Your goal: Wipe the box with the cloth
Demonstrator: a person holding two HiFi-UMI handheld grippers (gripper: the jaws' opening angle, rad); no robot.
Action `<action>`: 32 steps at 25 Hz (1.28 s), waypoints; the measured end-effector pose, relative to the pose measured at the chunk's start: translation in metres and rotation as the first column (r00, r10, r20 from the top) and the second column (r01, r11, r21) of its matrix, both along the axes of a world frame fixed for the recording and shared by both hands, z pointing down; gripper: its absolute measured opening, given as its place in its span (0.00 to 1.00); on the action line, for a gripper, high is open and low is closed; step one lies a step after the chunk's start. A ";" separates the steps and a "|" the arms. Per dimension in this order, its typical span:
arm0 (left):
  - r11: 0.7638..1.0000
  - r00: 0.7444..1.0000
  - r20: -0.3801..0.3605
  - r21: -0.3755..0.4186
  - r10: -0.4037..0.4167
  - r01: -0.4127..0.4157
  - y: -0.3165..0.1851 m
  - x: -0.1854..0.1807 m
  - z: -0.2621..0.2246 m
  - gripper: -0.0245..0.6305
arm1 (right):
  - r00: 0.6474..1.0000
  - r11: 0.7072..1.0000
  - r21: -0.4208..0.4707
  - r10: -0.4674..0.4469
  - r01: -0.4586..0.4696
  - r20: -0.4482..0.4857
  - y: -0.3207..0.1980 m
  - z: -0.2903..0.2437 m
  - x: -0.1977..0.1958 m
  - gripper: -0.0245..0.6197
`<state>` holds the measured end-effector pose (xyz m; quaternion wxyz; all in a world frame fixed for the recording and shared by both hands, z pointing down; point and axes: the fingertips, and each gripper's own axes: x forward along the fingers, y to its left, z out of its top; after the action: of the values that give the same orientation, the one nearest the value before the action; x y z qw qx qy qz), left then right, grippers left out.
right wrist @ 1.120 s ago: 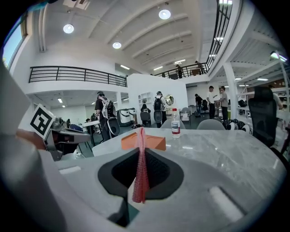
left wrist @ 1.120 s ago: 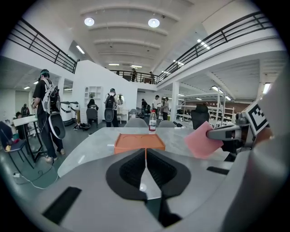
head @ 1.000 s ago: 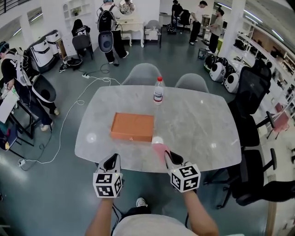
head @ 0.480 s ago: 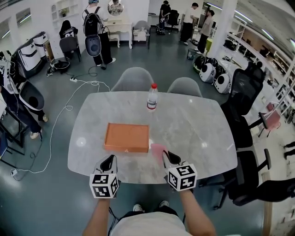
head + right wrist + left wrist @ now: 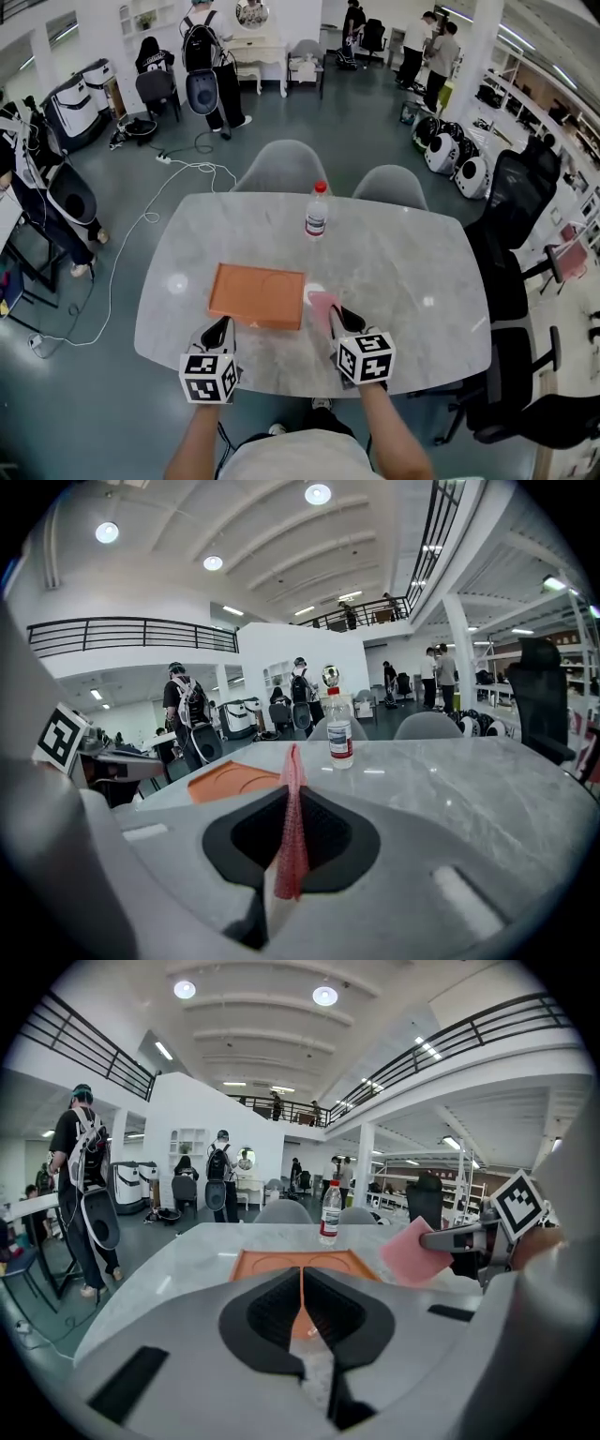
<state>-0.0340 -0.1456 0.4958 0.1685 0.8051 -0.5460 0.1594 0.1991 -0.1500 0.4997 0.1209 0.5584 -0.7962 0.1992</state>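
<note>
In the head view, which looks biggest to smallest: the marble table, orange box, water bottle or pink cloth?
1. marble table
2. orange box
3. water bottle and pink cloth look about alike. The cloth is partly hidden, so I won't rank these two.

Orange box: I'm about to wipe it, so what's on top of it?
Nothing lies on the orange box. The right gripper holds the pink cloth beside it. Its underside is hidden.
</note>
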 end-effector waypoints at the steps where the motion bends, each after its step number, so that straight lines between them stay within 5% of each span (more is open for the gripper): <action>1: 1.000 1.000 0.005 0.000 -0.010 0.010 -0.004 0.003 0.000 0.06 | 1.000 1.000 -0.007 -0.007 0.007 0.004 -0.007 0.004 0.003 0.06; 17: 0.984 0.983 0.069 -0.028 -0.171 0.174 -0.039 0.020 0.005 0.06 | 0.988 0.978 -0.151 -0.151 0.143 -0.037 -0.087 0.063 0.015 0.06; 32: 0.956 0.955 0.071 -0.035 -0.289 0.292 -0.030 0.013 0.009 0.06 | 0.887 0.881 -0.229 -0.448 0.415 -0.115 -0.101 0.081 -0.024 0.06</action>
<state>-0.0211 -0.1751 0.5046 0.1905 0.7065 -0.6597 0.1713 0.1747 -0.2512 0.5809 0.2826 0.3662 -0.8641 0.1985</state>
